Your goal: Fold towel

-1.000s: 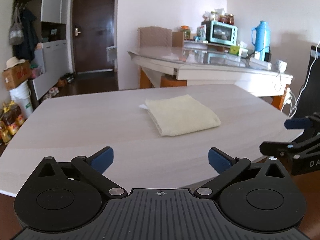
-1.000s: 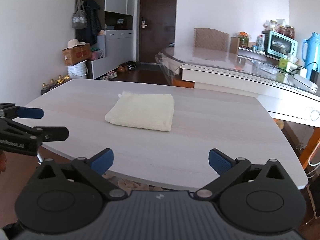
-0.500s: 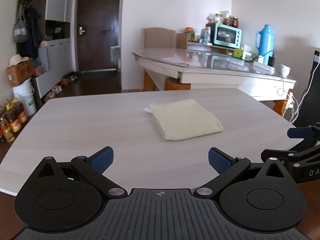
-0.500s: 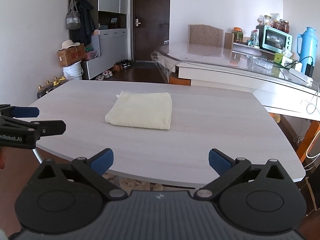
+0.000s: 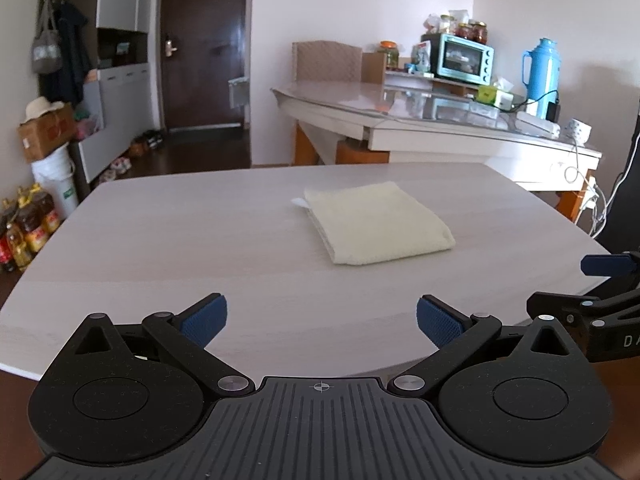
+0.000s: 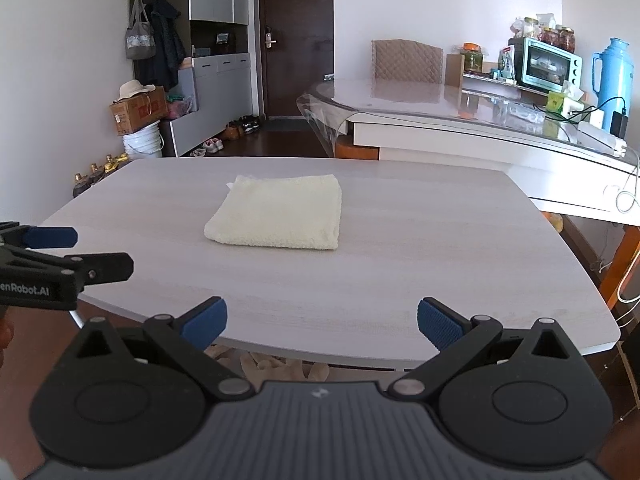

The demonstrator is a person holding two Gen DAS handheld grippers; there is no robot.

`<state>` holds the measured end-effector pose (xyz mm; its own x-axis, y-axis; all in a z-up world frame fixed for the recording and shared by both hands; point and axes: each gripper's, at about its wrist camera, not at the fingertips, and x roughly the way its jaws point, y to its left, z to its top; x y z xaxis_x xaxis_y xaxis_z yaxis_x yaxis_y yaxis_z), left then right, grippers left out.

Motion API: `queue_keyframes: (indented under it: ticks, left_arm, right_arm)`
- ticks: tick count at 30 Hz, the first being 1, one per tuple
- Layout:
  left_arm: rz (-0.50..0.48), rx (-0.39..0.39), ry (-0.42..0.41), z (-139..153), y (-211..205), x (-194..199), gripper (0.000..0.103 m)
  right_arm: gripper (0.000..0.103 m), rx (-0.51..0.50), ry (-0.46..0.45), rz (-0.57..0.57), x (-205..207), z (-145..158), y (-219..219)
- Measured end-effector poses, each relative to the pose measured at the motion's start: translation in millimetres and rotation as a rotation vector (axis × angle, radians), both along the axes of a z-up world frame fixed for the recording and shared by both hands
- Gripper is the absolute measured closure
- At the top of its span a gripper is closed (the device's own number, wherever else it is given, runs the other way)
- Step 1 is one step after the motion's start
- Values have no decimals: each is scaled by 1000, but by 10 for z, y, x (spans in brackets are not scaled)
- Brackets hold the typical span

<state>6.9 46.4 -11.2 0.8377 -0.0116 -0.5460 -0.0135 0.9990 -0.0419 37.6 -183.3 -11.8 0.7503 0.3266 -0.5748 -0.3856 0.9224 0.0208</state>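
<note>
A pale yellow towel lies folded into a small rectangle on the light wood-grain table; it also shows in the right wrist view. My left gripper is open and empty, held back near the table's front edge, well short of the towel. My right gripper is open and empty, also held back at the near edge. Each gripper shows at the side of the other's view, the right one and the left one.
A second table with a glass top stands behind, carrying a teal toaster oven, a blue thermos and cables. Cabinets, a box, a bucket and bottles line the left wall.
Both grippers have risen and drawn back slightly from the table. The towel has not moved. Both grippers stay open.
</note>
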Motion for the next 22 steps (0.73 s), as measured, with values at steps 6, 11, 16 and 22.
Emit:
queue_keyframes:
  ticks: [6, 11, 16, 22]
  left_arm:
    - [-4, 2, -9, 31, -13, -6, 0]
    - [-10, 6, -14, 43, -31, -9, 0]
    - [-23, 9, -20, 46, -63, -5, 0]
    - [-35, 7, -30, 45, -83, -14, 0]
  right_arm:
    - [0, -1, 4, 1, 4, -9, 0]
    - [0, -2, 1, 4, -6, 4, 0]
    - [0, -2, 1, -2, -6, 1, -16]
    - [0, -3, 0, -3, -20, -35, -18]
